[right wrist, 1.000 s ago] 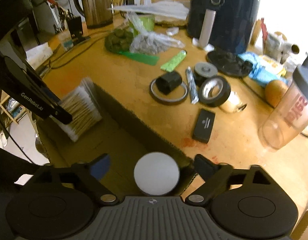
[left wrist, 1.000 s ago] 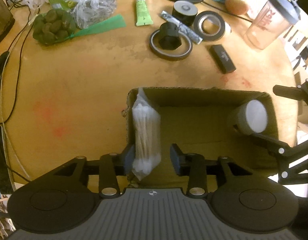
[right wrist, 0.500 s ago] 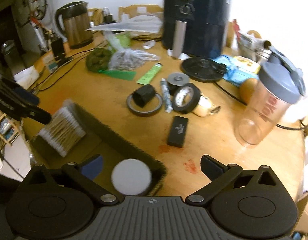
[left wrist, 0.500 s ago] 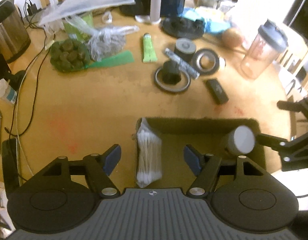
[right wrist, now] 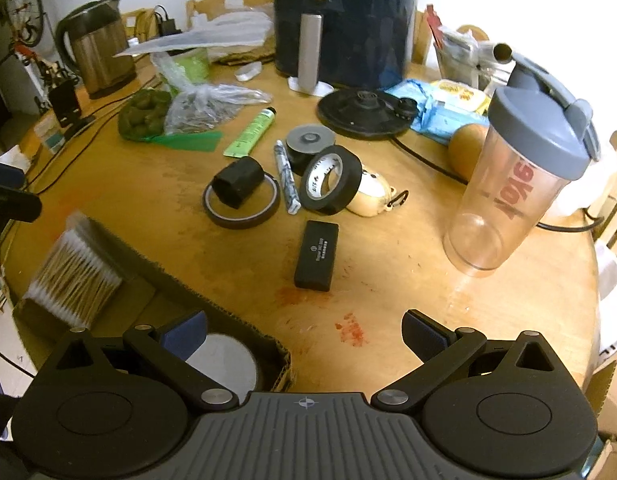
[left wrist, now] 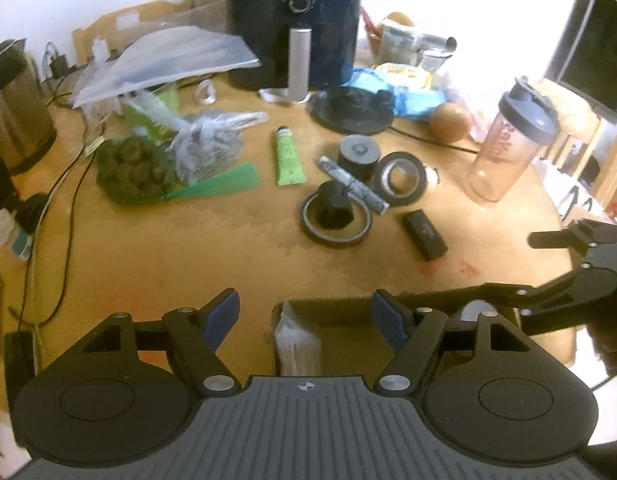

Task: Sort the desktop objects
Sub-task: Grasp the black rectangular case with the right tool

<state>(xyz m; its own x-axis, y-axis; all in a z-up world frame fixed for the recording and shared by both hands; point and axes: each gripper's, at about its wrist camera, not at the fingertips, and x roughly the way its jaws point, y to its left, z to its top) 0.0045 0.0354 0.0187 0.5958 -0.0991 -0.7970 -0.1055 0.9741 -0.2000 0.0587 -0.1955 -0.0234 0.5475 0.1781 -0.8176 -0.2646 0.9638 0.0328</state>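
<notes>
- The left tool is spreading, empty, leaving the cotton swabs boxed.
- The right tool is gaping wide, facing the black case at twelve o'clock.

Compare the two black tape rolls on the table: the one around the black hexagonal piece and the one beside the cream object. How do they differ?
The thin tape ring lies flat on the table, while the thick tape roll stands tilted on its edge, against the cream object. The thin tape ring is low and narrow; the thick tape roll is broad. The thin tape ring encircles the hexagonal piece; the thick tape roll's core is empty. Both are dark and still outside the cardboard box.
</notes>
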